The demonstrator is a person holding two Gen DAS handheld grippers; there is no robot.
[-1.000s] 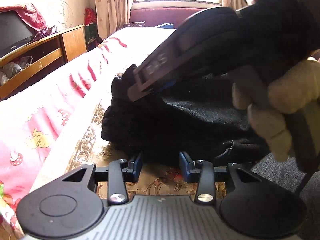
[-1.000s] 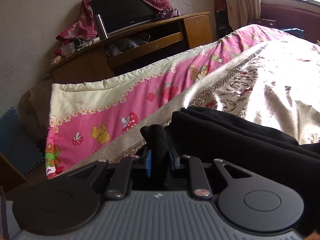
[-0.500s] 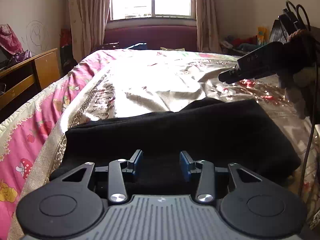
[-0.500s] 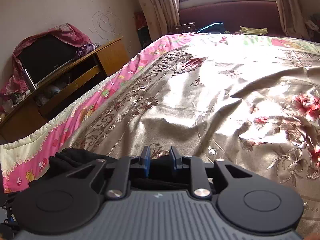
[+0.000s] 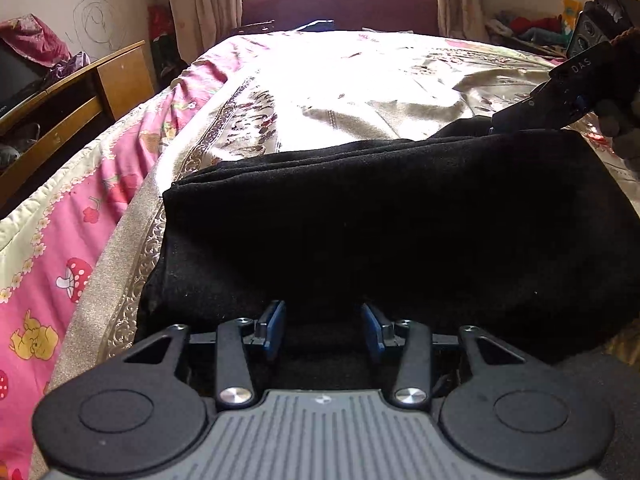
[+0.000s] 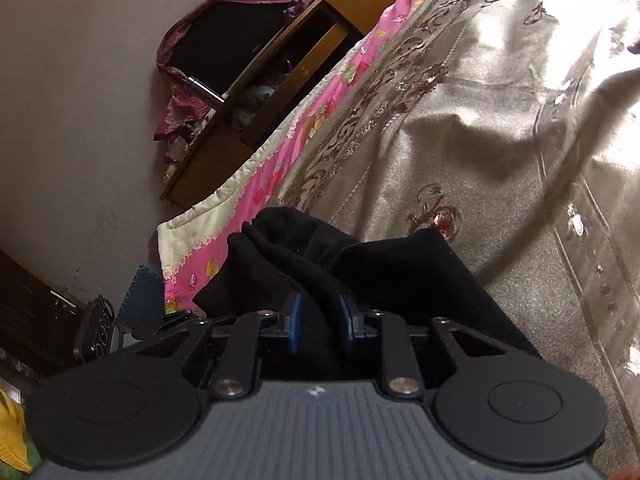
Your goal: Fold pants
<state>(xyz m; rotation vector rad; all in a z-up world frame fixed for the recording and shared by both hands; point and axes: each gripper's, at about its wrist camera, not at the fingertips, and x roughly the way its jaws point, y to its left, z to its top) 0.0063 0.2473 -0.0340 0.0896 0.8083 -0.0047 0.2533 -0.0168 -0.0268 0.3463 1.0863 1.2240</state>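
1 pair of black fleece pants (image 5: 380, 216) lies folded mid-frame on the gold floral bedspread (image 5: 360, 80). 2 grippers: left gripper (image 5: 324, 330) gaping, nothing pinched; right gripper (image 6: 319, 326) clamped on pants fabric.

— From my left gripper (image 5: 323, 330), what blocks the way ahead?

— The folded black fleece pants (image 5: 380, 220) fill the near bed, lying directly in front of my parted jaws. My right gripper (image 5: 560, 100) sits at their far right corner, closing off that side.

— And open ground?

— Beyond the pants, the shiny beige floral bedspread (image 5: 360, 80) lies bare up to the maroon padded headboard (image 5: 340, 8). To the left, the pink cartoon-print quilt (image 5: 60, 240) drops off the bed's edge.

— Anything past that edge?

— A brown wooden TV cabinet (image 6: 260, 120) lines the wall, leaving a narrow aisle. In the right wrist view, a bunched fold of pants (image 6: 320, 280) fills the space between those fingers.
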